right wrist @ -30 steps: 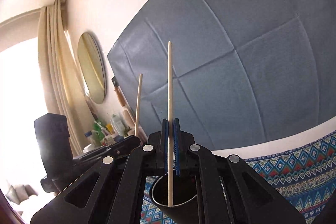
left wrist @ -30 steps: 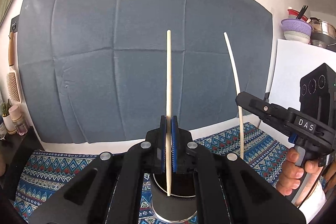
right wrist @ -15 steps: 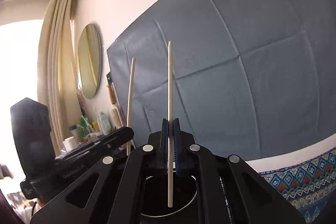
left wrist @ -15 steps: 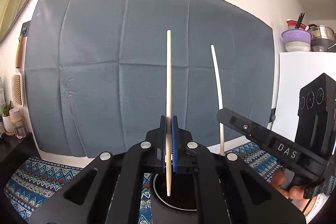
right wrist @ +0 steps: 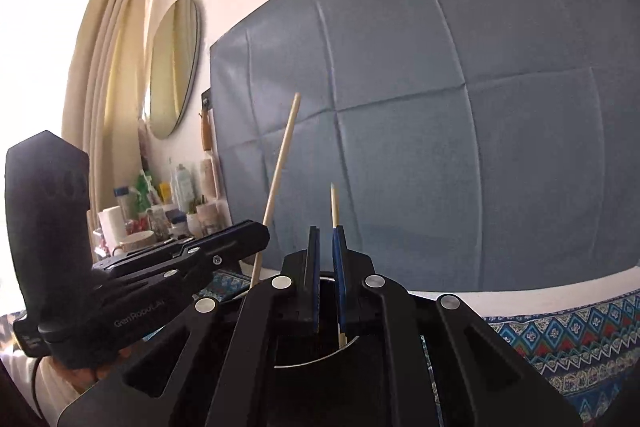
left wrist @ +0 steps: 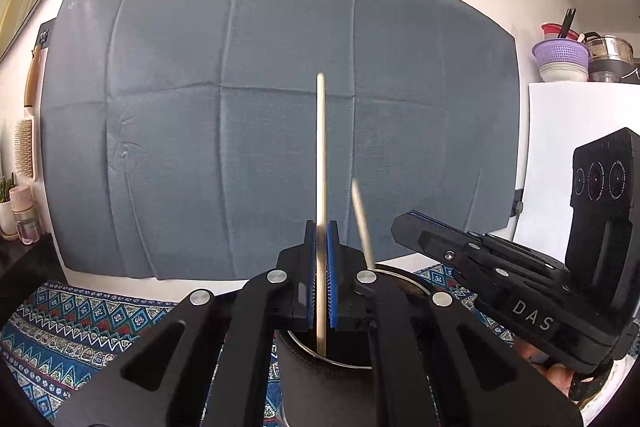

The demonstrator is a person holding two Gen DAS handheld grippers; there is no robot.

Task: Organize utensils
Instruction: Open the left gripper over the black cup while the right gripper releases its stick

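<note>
- Over at the far left of the right wrist view, the left gripper [right wrist: 256, 231] has its black body printed "GenRobot", the last letters too dim to be sure of; its fingers are clamped on a wooden chopstick [right wrist: 280, 167] that leans over a round black holder [right wrist: 304, 359].
- Seen from its own camera, the left gripper [left wrist: 320, 263] has blue pads [left wrist: 331, 275] pressed on that chopstick [left wrist: 321, 155], whose lower end hangs inside the holder [left wrist: 320, 383]; it looks blurred.
- Just right of it, a second chopstick [left wrist: 362, 223] stands tilted in the holder, free of any pad.
- Farther right, the right gripper [left wrist: 404, 223] reads "DAS" in white on its side.
- From its own camera the right gripper [right wrist: 324, 267] has its pads parted, the second chopstick [right wrist: 335, 211] loose in the gap, apparently against the right pad.
- Under the holder lies a blue patterned tablecloth [left wrist: 80, 327]; a creased grey cloth [left wrist: 240, 107] hangs on the white wall, with an oval mirror [right wrist: 174, 67], curtains [right wrist: 108, 67], bottles and a white cabinet [left wrist: 580, 131] bearing bowls.
</note>
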